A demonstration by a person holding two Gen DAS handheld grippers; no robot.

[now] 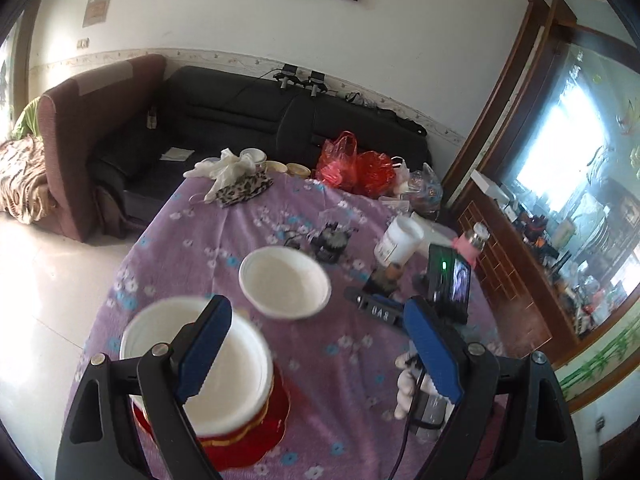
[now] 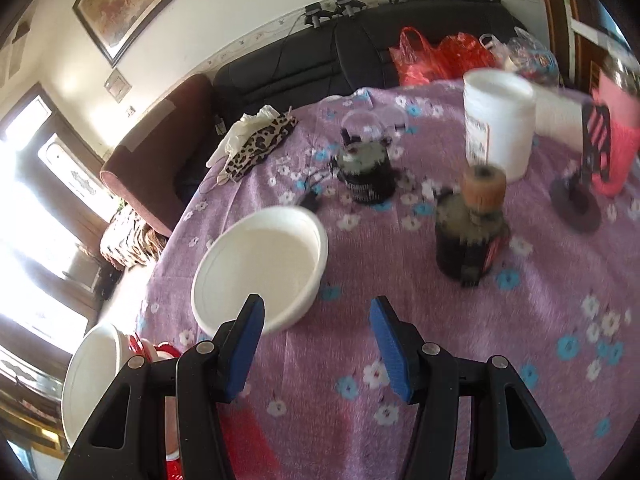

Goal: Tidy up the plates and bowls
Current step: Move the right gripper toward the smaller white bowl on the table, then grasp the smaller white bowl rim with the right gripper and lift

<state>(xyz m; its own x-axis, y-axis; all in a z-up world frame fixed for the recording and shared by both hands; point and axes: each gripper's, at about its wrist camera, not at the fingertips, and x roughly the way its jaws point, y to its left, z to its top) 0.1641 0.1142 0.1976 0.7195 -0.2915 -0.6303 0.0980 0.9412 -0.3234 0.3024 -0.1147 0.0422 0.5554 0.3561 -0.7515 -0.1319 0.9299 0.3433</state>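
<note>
Gathering the white bowls into one pile looks like the step in hand. One white bowl already sits nested on the red plate [image 1: 276, 424] at the near edge of the bench [image 1: 224, 236], and a second, the loose bowl [image 2: 260, 266], stands alone on the purple flowered cloth, a little farther in from that stack.

The left hand-held gripper [image 1: 316, 350] hangs above the stacked bowl [image 1: 200, 364] with its blue pads spread wide and nothing between them; its left finger crosses over the bowl's mouth without clearly touching it. The right hand-held gripper [image 2: 316, 354] is also open and empty, its left pad just beside the near rim of the loose bowl.

My reading is that the next move falls to the right one: slide a pad over the loose bowl's rim, close on the thin wall, lift, and carry it toward the stack to nest it. The rim is thin and smooth, so the grip should sit square to avoid tipping.

Counted: two white bowls, one red plate visible under the stack, though more may lie beneath it. Beyond the loose bowl stand two dark jars, a white tub and a phone on a stand.
</note>
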